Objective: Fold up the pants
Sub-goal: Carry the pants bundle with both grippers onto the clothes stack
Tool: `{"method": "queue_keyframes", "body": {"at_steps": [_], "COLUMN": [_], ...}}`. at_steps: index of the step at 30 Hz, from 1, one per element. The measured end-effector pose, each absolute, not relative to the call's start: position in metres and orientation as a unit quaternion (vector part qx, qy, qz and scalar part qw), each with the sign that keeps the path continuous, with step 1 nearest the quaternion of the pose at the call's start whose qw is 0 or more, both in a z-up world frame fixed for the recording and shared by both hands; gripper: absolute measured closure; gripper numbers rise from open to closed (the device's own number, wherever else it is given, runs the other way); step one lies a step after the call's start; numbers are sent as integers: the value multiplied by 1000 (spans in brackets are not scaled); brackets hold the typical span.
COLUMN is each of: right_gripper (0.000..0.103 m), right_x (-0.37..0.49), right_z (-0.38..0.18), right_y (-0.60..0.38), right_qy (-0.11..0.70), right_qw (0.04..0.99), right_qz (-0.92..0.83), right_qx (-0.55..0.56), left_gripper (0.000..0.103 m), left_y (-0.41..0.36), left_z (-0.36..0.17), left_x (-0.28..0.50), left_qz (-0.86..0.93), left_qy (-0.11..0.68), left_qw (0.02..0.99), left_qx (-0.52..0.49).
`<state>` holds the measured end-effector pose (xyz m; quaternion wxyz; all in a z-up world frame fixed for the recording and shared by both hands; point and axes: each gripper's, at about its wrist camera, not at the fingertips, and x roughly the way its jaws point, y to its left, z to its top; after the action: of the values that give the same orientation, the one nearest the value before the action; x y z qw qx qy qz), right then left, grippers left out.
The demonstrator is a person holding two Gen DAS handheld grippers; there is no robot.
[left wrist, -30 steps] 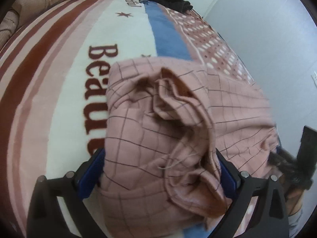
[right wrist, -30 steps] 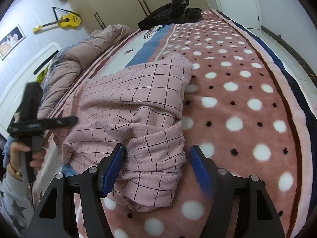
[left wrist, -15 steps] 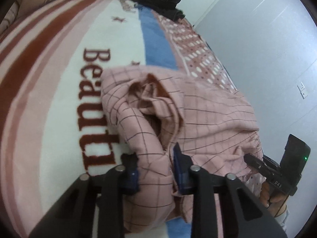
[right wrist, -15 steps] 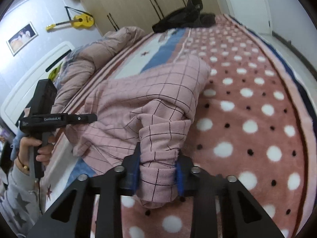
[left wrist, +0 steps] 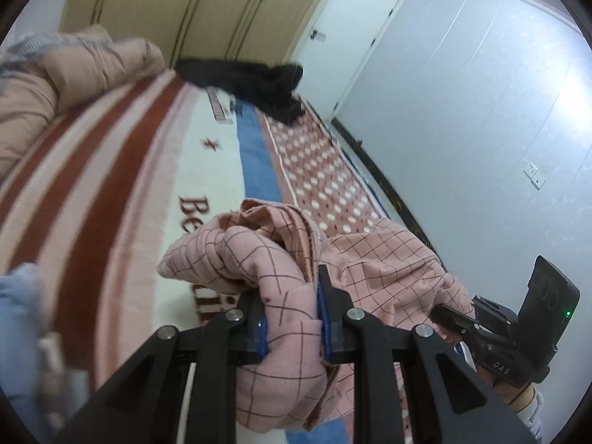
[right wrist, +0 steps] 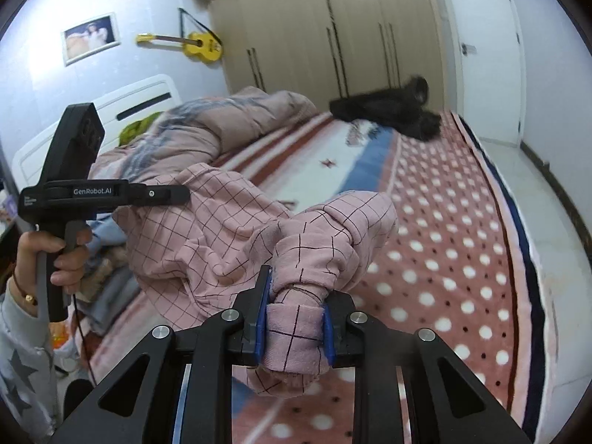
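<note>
The pink checked pants (left wrist: pixel 384 262) hang bunched between my two grippers, lifted off the bed blanket (left wrist: pixel 207 170). My left gripper (left wrist: pixel 292 318) is shut on a thick fold of the pants. My right gripper (right wrist: pixel 296 329) is shut on a rolled edge of the pants (right wrist: pixel 207 236). The right gripper shows from the side in the left wrist view (left wrist: pixel 455 320), and the left gripper shows in the right wrist view (right wrist: pixel 177 195), with the cloth slung between them.
A black garment (right wrist: pixel 388 111) lies at the bed's far end. A pink duvet (right wrist: pixel 229 125) is piled along the left side. Wardrobes (right wrist: pixel 325 29) and a door (right wrist: pixel 488 55) stand behind. The floor (right wrist: pixel 555 192) runs along the bed's right edge. More clothes (right wrist: pixel 103 233) lie under the left gripper.
Both grippers have closed on the pants and lifted them up off the blanket; the cameras now tilt up toward the room's far end.
</note>
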<state>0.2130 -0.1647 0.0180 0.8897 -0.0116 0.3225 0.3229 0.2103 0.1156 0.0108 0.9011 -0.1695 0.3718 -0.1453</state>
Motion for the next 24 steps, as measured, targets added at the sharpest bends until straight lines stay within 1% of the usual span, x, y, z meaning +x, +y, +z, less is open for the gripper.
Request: {"method": "queue_keyframes", "body": {"at_steps": [5, 13, 20, 24], "right_gripper": [86, 86, 86, 86], "right_x": [183, 159, 151, 139], "right_z": [63, 114, 121, 108], "right_y": [-120, -10, 89, 145], "right_qy": [295, 255, 249, 255], "right_qw": [892, 876, 852, 836], "right_qz": [341, 407, 458, 483], "right_qx": [-14, -38, -44, -54], "left_gripper": [86, 86, 86, 86], "left_y": [155, 259, 346, 398], "left_z": [49, 98, 99, 73], "left_x": [173, 129, 91, 79], "left_qz": [-119, -57, 9, 51], "left_qy": [342, 297, 285, 296], "left_qw": [918, 939, 944, 939], "left_qx": [-164, -164, -165, -169]}}
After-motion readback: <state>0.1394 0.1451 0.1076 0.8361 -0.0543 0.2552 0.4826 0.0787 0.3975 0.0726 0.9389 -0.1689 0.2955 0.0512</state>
